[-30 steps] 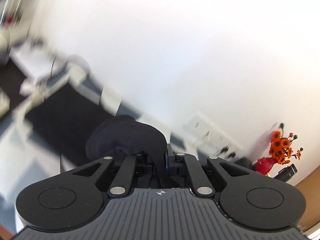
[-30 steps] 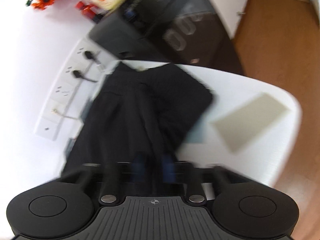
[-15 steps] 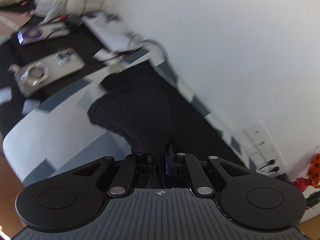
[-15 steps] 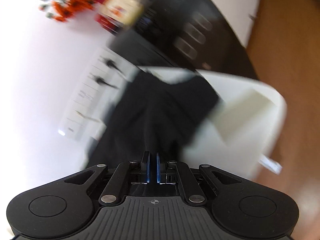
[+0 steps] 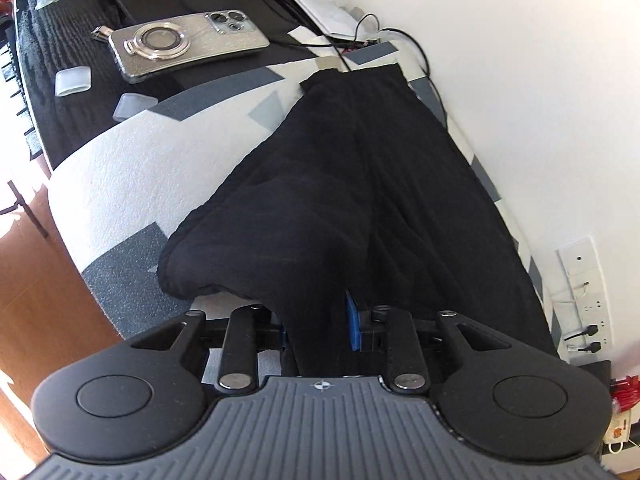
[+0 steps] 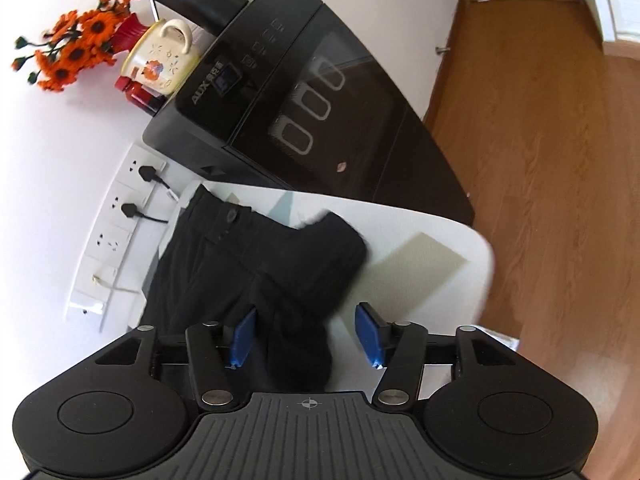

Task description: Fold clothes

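Plainly, the left tool (image 5: 316, 332) is clamped on a gathered bunch of the black trousers (image 5: 360, 200), with cloth filling the gap between its blue pads (image 5: 352, 326) and rising in a soft hump just ahead of them. The right tool (image 6: 306, 338) stands apart, its blue pads (image 6: 242, 336) spread wide to either side of a dark fold of the same trousers (image 6: 256, 264), gripping nothing.

The trousers lie lengthwise along the white-and-grey patterned counter (image 5: 132, 172), close against the wall. Their waistband and button (image 6: 231, 214) point toward the black appliance (image 6: 288, 92) at the far end.

The fabric looks thin, light and limp. It drapes and bunches rather than holding any shape, so a pinch at one point will likely drag the rest into wrinkles. Its matte weave should not slip much between rubbery pads. Good places to take hold are probably the doubled, firmer parts, meaning the waistband or a hem corner, gripped through all layers so the under-layer does not lag behind.

Beyond the garment, two phones (image 5: 188, 42) in ring cases rest on a dark mat (image 5: 60, 120), well apart from the cloth. A floral mug (image 6: 162, 60) and orange flowers (image 6: 76, 48) sit by the appliance.
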Tool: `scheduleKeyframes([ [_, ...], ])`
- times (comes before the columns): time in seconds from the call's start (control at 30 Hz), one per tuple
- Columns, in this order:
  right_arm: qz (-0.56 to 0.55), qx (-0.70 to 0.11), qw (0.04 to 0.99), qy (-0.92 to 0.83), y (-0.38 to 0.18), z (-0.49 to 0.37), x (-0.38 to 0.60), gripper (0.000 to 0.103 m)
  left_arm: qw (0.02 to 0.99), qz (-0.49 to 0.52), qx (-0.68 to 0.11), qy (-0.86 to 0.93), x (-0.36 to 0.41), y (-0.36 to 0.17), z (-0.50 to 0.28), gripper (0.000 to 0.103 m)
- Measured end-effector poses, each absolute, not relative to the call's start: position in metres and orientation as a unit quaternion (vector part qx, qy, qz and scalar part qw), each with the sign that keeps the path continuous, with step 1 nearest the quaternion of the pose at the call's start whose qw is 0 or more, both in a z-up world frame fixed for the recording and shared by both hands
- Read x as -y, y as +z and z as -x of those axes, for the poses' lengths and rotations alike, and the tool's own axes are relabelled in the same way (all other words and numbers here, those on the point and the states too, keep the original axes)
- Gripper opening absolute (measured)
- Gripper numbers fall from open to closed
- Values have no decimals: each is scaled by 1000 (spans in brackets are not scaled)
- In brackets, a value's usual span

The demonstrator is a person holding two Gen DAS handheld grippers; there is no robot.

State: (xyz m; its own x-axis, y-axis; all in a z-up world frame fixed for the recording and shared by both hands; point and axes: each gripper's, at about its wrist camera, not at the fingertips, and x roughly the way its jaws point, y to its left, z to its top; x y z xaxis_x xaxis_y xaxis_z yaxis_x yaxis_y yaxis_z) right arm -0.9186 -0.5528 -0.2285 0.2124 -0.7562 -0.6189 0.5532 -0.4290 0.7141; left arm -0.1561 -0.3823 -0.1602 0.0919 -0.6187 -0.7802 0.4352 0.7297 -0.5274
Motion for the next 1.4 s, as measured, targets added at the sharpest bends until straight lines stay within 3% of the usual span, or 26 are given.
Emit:
scheduleKeyframes([
  [0.07,-571,74,534,-619,-223,914,567,46,737,75,-573,-352,382,-163,156,26],
  [0.1,-569,65,538,-619,-220,911,574,30,738,74,-573,-349,382,-163,156,26],
  [0.17,-558,49,557,-613,-210,905,586,13,739,74,-574,-345,381,-164,154,26],
  [0.33,-426,82,690,-580,-159,914,564,13,742,79,-571,-343,378,-163,149,26],
  [0.53,-499,32,599,-625,-215,949,545,13,738,76,-580,-337,370,-169,151,26],
  [0.63,-521,35,567,-638,-234,950,531,25,734,79,-584,-339,365,-171,150,26],
  [0.7,-532,64,554,-637,-238,948,521,34,729,90,-587,-340,362,-171,147,30],
  [0.97,-549,47,567,-613,-238,925,514,37,721,145,-582,-347,344,-174,138,46],
  [1.03,-549,38,564,-616,-237,919,517,36,724,150,-579,-343,342,-174,136,38],
  [1.07,-549,35,559,-620,-237,918,519,31,727,146,-577,-341,342,-174,136,11],
  [1.13,-554,35,547,-627,-235,917,523,12,737,139,-566,-343,341,-168,135,7],
  [1.27,-560,61,535,-629,-234,924,517,9,741,151,-555,-347,334,-164,134,7],
  [1.3,-562,65,535,-628,-235,925,515,11,737,152,-558,-350,333,-166,134,8],
  [1.33,-563,68,534,-627,-237,925,513,13,734,143,-562,-353,335,-169,136,19],
  [1.37,-564,70,534,-626,-238,926,511,21,728,136,-568,-358,337,-171,139,42],
  [1.4,-565,75,533,-625,-239,927,510,28,722,129,-574,-363,338,-173,142,52],
])
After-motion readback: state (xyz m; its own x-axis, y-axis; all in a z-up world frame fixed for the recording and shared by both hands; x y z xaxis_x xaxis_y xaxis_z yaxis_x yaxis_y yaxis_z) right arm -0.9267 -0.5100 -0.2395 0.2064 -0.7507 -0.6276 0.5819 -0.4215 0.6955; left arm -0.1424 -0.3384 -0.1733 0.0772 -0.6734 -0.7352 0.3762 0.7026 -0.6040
